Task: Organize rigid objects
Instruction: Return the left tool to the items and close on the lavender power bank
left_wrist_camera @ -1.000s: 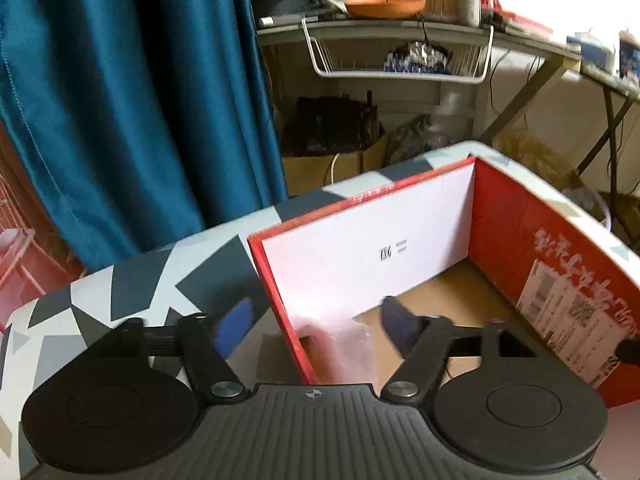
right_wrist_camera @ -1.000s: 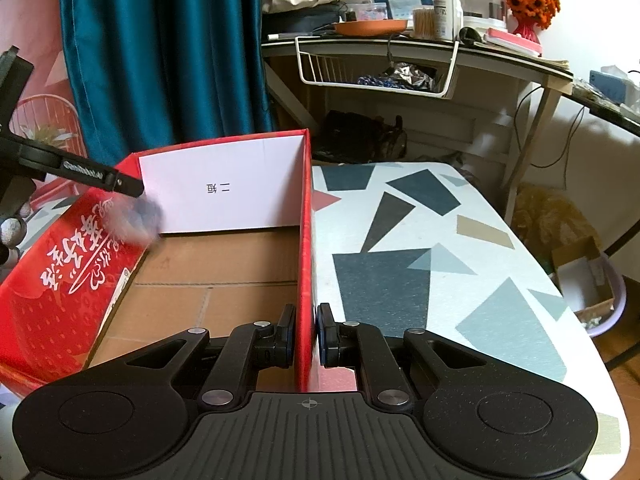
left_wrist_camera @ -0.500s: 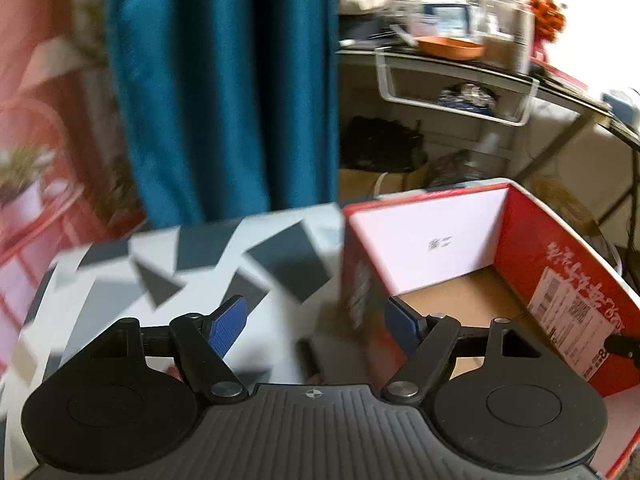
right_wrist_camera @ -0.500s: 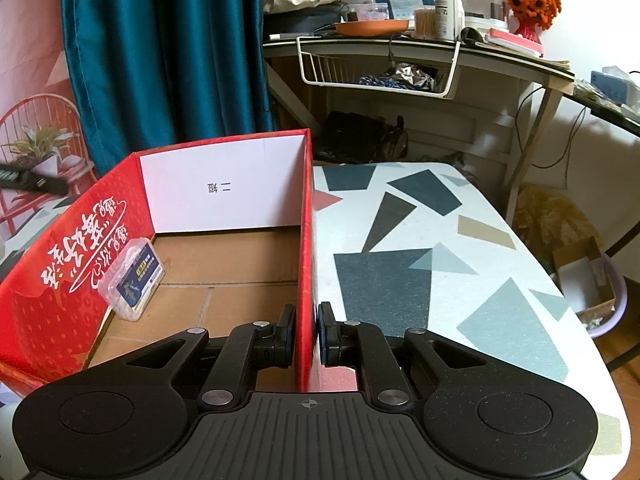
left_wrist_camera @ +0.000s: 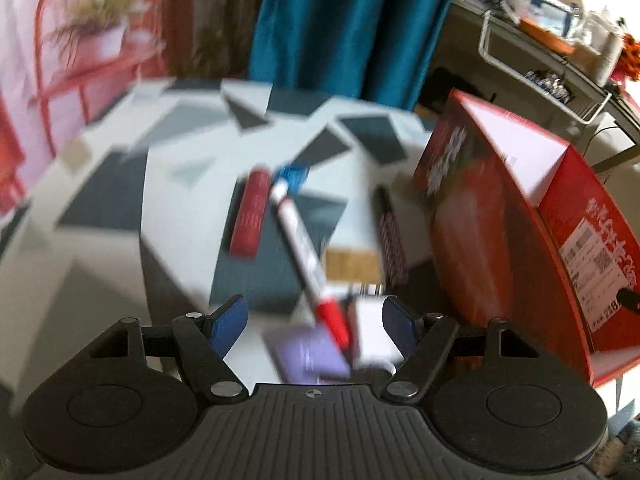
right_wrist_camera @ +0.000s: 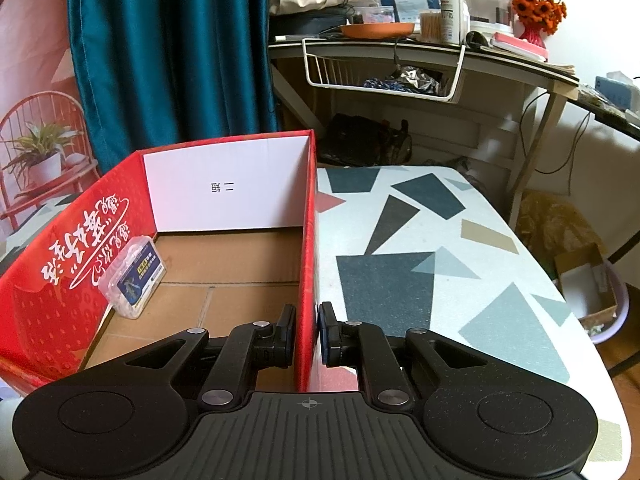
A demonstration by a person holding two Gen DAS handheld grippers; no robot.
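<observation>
Red cardboard makes up the box (right_wrist_camera: 120, 240) that serves as the landmark on the patterned table (right_wrist_camera: 440, 240). Its inner end wall is white with small printed characters, its floor is bare brown card, and its top is open.

Seen from the right wrist camera, the right gripper (right_wrist_camera: 307, 334) has its fingers pressed together on the right-hand side wall of the box, one finger inside and one outside, pinching the wall near its close end. Inside the box, against the left wall, a small clear plastic case (right_wrist_camera: 134, 276) with a blue and yellow label leans tilted on the floor.

The left wrist view is blurred. The left gripper (left_wrist_camera: 314, 322) has its blue-padded fingers spread wide with nothing between the pads. It hangs over the table just left of the box, outside the box wall (left_wrist_camera: 472, 216). On the table in front of it lie several loose items: a white marker with a red cap (left_wrist_camera: 306, 260) pointing diagonally away, its red end closest to the gripper; a red stick-shaped item (left_wrist_camera: 250, 216) to the left of the marker; a dark pen (left_wrist_camera: 390, 240) close beside the box; a purple flat item (left_wrist_camera: 308, 354) and a white one (left_wrist_camera: 376, 338) just before the fingers. What these last items are cannot be told through the blur.

Behind the box hangs a teal curtain (right_wrist_camera: 168, 52), and a cluttered desk (right_wrist_camera: 420, 56) with a wire basket (right_wrist_camera: 384, 74) stands beyond the table.
</observation>
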